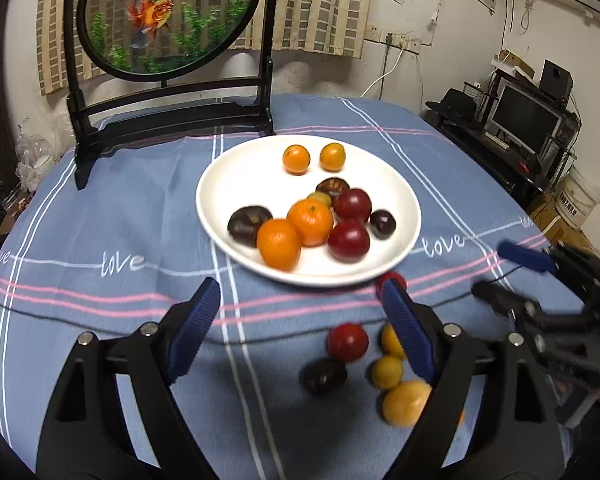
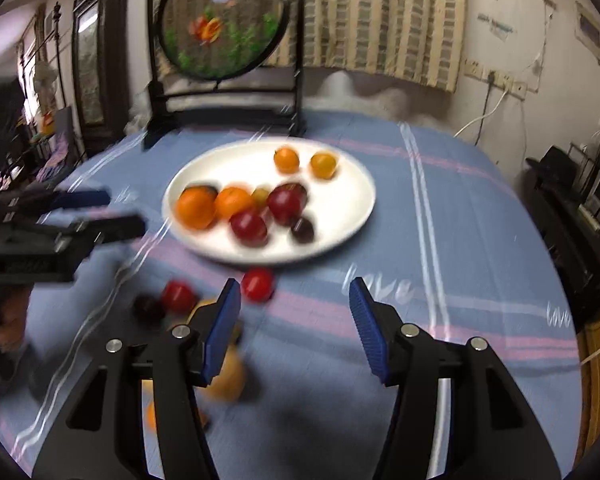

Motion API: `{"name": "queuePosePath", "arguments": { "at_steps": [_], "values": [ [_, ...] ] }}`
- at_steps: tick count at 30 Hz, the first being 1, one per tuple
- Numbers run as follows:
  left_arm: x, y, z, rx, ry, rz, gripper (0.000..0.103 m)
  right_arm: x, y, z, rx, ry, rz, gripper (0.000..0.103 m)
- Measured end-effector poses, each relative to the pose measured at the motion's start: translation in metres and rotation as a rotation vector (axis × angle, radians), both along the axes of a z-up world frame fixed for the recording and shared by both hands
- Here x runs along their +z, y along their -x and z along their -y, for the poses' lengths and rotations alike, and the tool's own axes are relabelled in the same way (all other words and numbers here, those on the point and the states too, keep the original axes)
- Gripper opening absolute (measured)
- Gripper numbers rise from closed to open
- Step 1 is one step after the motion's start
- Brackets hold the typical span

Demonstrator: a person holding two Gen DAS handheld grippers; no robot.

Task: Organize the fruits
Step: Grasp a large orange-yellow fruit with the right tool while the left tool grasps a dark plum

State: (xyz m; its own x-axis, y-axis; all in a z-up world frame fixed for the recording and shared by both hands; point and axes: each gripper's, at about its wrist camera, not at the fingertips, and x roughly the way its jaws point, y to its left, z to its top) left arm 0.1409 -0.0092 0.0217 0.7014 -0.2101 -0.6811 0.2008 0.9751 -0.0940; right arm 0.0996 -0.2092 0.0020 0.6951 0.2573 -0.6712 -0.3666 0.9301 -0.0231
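Both grippers, left and right, jaws open, empty: centre loose red fruit between the jaws, then carry to plate.

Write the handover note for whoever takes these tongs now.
Left tongs: open, empty.
Right tongs: open, empty.
White plate: holds oranges, red and dark fruits.
Still loose on the blue cloth, in front of the plate: red fruit, another red fruit, dark fruit, yellow fruits.
Left to do: move the loose fruit onto the plate.
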Motion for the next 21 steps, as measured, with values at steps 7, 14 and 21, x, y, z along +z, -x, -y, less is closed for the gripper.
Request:
{"name": "queuePosePath", "arguments": {
  "at_steps": [7,14,21],
  "values": [
    [-0.019,0.022,-0.005,0.002,-0.022,-0.053,0.085,-0.023,0.052,-0.015,0.096,0.002,-0.078,0.057],
    [-0.027,0.034,-0.013,0.016,-0.025,-0.079,0.085,-0.042,0.063,-0.036,0.138,0.046,-0.126,0.057],
    [-0.038,0.033,-0.009,0.003,-0.057,-0.099,0.085,-0.052,0.052,-0.046,0.146,0.059,-0.147,0.041]
  ]
}}
